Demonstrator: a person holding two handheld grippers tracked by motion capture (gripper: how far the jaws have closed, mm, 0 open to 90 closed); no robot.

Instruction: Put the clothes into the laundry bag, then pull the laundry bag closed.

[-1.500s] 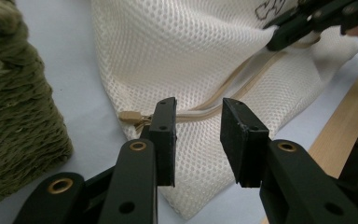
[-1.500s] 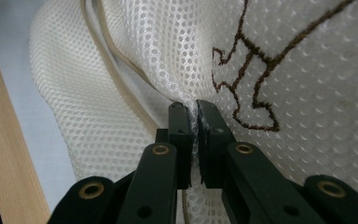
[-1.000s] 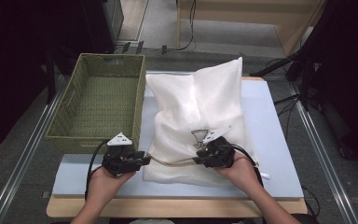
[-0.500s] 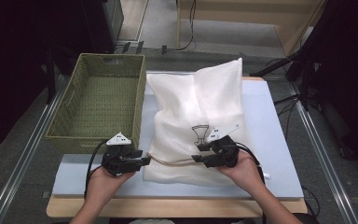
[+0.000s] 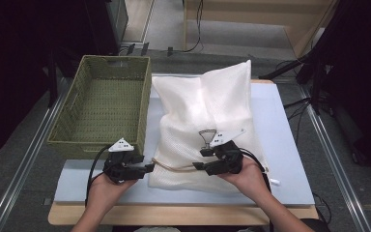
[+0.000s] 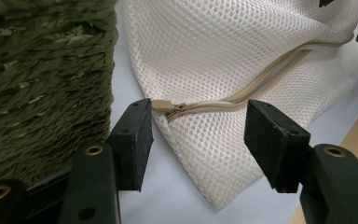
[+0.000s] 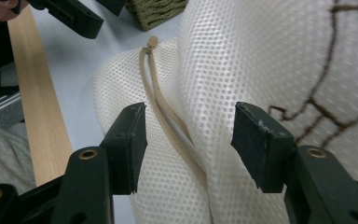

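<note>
Since a second ago both pairs of jaws have been opening, and the white mesh laundry bag [image 5: 205, 126] and the hands have barely shifted on the surface [image 5: 290, 145]. The left hand-held gripper [image 5: 147, 167] now stands about half open at the bag's near left corner; in the left gripper view its pads flank the tan zipper pull [image 6: 167, 106], one pad just beside the pull, and neither presses on the mesh (nothing is held). The right hand-held gripper [image 5: 199, 159] stands wide open over the near edge of the bag, farther right, where a second ago it was closer to shut; in the right gripper view the zipper [image 7: 165, 112] runs up between its pads with a fold of mesh, and the pads stand clear of both. The bag lies flat at the middle of the surface, just right of the green woven basket [image 5: 72, 121], with its long axis running near to far and leaning slightly right at the far end. Its zipper lies along the near short edge, left to right, with the pull at the left end. A dark hanger-shaped mark [image 5: 206, 137] sits on the bag just beyond the right hand-held gripper.
</note>
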